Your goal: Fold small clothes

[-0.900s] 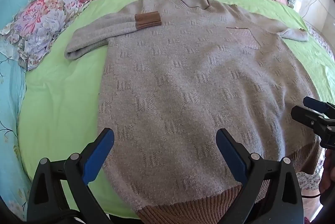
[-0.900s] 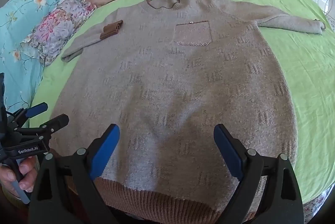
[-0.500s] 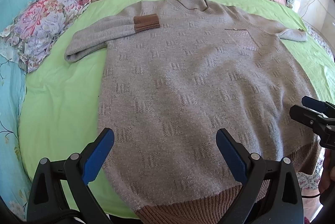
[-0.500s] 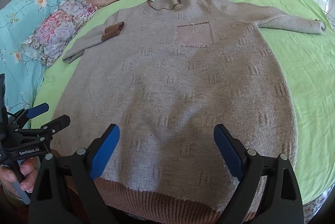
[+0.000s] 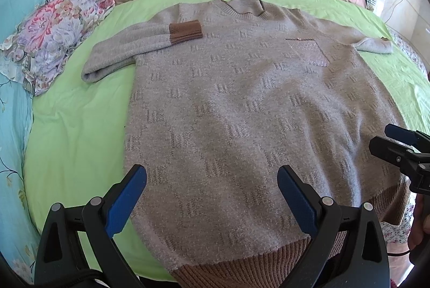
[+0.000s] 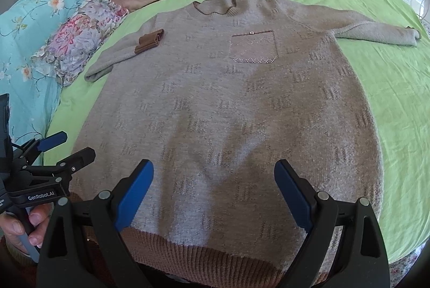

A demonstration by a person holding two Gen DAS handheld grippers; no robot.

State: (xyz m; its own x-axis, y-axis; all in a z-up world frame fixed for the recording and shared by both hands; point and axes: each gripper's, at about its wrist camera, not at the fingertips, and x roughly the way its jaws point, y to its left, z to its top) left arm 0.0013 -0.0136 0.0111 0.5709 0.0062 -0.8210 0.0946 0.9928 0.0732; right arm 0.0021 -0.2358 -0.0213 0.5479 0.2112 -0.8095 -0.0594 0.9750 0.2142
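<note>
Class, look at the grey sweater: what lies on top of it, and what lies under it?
On the sweater lies its own folded sleeve, brown cuff on the chest. A green sheet lies underneath; the covered part is hidden.

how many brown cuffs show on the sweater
2. One cuff lies folded onto the sweater's chest; the other cuff barely peeks out at the outstretched sleeve's far end.

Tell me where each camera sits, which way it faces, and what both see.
Left wrist: on the left gripper, above the hem's left part, facing the collar; the right gripper shows at right.
Right wrist: on the right gripper, further right, same heading; the left gripper and hand show at left.
Shared: the sweater, its folded sleeve, the green sheet.
</note>
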